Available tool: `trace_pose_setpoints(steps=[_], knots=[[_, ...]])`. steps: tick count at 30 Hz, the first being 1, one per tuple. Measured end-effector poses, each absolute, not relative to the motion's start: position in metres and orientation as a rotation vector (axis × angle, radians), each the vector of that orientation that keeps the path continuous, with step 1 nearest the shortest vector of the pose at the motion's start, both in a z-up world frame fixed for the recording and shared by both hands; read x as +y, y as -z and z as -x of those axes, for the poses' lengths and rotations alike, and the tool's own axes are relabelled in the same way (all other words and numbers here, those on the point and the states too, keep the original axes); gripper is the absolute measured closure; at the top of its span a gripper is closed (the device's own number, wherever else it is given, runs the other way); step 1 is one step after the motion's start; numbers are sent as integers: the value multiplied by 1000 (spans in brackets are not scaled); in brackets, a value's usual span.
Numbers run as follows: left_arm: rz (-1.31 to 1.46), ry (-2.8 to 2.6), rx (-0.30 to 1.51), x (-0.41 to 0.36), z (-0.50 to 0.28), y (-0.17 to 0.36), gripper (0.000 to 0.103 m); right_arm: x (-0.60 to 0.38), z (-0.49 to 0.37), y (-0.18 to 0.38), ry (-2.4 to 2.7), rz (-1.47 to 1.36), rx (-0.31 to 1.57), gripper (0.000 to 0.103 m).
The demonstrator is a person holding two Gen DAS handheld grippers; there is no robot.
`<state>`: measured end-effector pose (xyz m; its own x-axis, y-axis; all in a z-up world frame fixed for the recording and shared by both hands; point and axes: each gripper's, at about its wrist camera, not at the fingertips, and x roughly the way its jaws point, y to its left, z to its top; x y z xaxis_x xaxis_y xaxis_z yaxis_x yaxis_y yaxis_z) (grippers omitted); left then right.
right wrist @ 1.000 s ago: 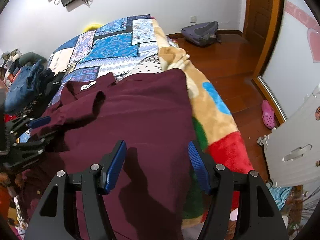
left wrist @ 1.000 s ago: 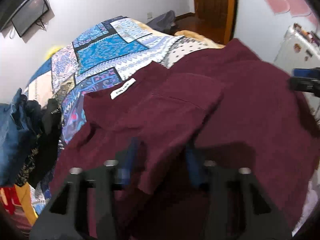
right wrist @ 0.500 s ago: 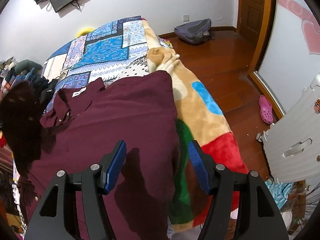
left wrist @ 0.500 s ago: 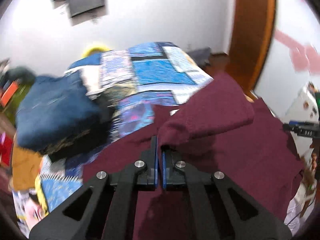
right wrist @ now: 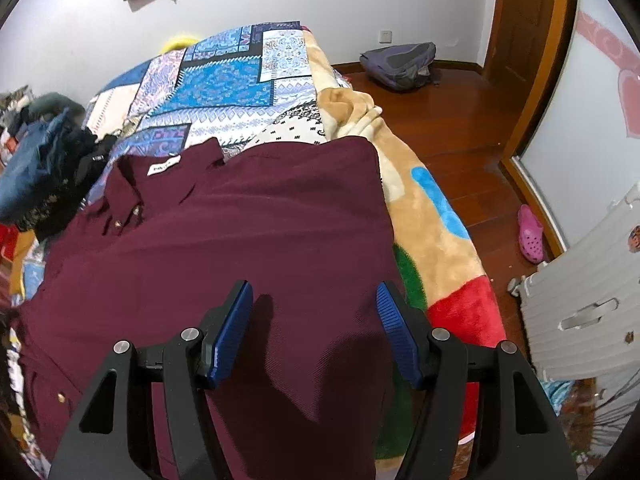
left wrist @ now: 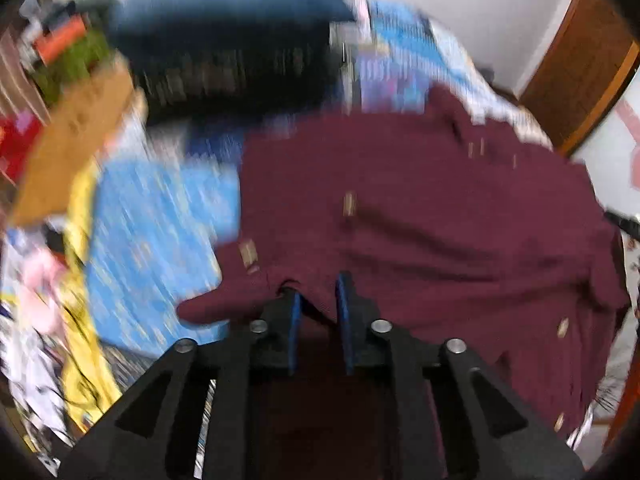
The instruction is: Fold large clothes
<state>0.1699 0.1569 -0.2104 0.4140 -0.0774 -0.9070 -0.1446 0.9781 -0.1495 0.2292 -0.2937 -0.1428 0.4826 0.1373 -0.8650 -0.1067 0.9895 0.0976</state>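
A grey backpack [right wrist: 400,65] lies on the wooden floor [right wrist: 472,128] at upper right. A pink shoe [right wrist: 531,233] sits lower, at right.

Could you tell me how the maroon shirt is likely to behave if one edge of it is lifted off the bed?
The maroon shirt would probably go limp and drape: it already wrinkles and lies flat over the patchwork bedspread. Its buttons and collar look like the only stiffer parts. Being large, it would likely drag across the bedspread rather than rise whole.

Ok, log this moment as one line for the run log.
garment: dark maroon button-up shirt spread on patchwork quilt | left gripper: opening, shirt fabric between pads | right gripper: open above shirt
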Motion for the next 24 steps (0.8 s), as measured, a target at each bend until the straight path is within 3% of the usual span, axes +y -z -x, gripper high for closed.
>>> trace_pose_setpoints(steps=[3,12,14,15,16,19,24], knots=[[272,-2,1180,165,-161,225,79,-293,-230,142,-148,-17,1063,42],[361,49,1146,188,-155,194,73,-298,-238,133,-168,-39,1064,42],[351,13,1143,195,-154,186,51,-299,-241,129,-167,-43,1058,42],[324,-33,1125,198,-152,180,33,-300,-242,128,-166,-44,1054,42],[294,-79,1084,202,-148,171,26,-301,-244,126,-163,-44,1047,42],[262,-125,1035,216,-145,159,19,-303,-253,122,-165,-59,1033,42],[323,-137,1051,239,-175,173,19,-304,-270,128,-179,-104,1050,42]])
